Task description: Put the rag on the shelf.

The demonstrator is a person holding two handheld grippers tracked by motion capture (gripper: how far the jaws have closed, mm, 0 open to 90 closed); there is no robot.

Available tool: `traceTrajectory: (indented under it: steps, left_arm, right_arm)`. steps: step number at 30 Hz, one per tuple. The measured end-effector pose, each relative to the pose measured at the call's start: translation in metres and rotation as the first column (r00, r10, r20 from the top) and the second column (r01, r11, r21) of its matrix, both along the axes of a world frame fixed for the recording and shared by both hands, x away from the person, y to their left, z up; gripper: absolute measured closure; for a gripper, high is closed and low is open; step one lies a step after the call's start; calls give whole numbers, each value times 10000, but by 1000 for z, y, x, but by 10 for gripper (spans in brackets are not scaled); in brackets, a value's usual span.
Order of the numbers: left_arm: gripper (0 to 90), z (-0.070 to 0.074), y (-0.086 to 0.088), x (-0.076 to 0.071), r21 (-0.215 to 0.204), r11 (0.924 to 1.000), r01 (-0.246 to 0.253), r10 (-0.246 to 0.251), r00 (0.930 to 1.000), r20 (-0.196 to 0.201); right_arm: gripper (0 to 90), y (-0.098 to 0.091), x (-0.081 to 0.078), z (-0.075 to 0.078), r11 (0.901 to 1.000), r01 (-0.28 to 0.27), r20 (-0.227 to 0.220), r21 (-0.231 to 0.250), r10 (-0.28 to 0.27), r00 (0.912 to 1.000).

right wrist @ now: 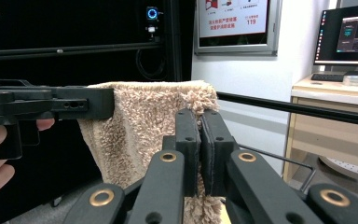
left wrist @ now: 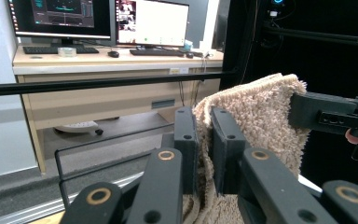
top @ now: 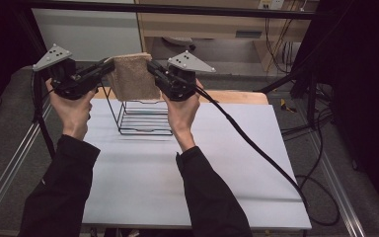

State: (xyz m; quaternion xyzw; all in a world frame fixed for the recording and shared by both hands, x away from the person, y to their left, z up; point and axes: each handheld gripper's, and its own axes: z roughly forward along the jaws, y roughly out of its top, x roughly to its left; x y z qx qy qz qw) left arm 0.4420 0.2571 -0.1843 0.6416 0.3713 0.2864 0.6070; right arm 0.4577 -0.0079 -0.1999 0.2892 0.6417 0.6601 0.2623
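A beige fluffy towel [top: 134, 77] hangs stretched between my two grippers, above a black wire rack [top: 140, 117] on the white table. My left gripper [top: 109, 65] is shut on the towel's left top corner, and my right gripper [top: 151, 66] is shut on its right top corner. In the left gripper view the towel [left wrist: 256, 116] runs between the closed jaws of the left gripper [left wrist: 204, 122]; the right gripper's black jaw pinches its far edge. In the right gripper view the towel [right wrist: 144, 126] is pinched in the right gripper [right wrist: 200, 122], with the other gripper gripping its far corner.
The white table top [top: 237, 163] lies below my forearms, with a wooden strip along its far edge. A cable [top: 256, 148] trails from the right gripper across the table. A black frame bar [top: 177, 9] crosses overhead at the back. A desk with monitors [left wrist: 102, 18] stands beyond.
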Motion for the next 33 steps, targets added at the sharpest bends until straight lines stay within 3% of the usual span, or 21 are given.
traceTrajectory:
  steps: [14,23,33]
  left_arm:
    - [814,16,-2,25,-160,9999,-21,21,10000,-11]
    - [813,26,-6,41,8,10000,-91,91,9999,112]
    - [813,21,-5,65,151,9999,-78,79,10000,-52]
  right_arm:
    - [868,1,21,13,9997,191,-94,164,-190,9998]
    - [867,0,35,24,9992,365,29,140,-365,9993]
    - [866,2,58,17,9987,500,-219,86,-498,9985]
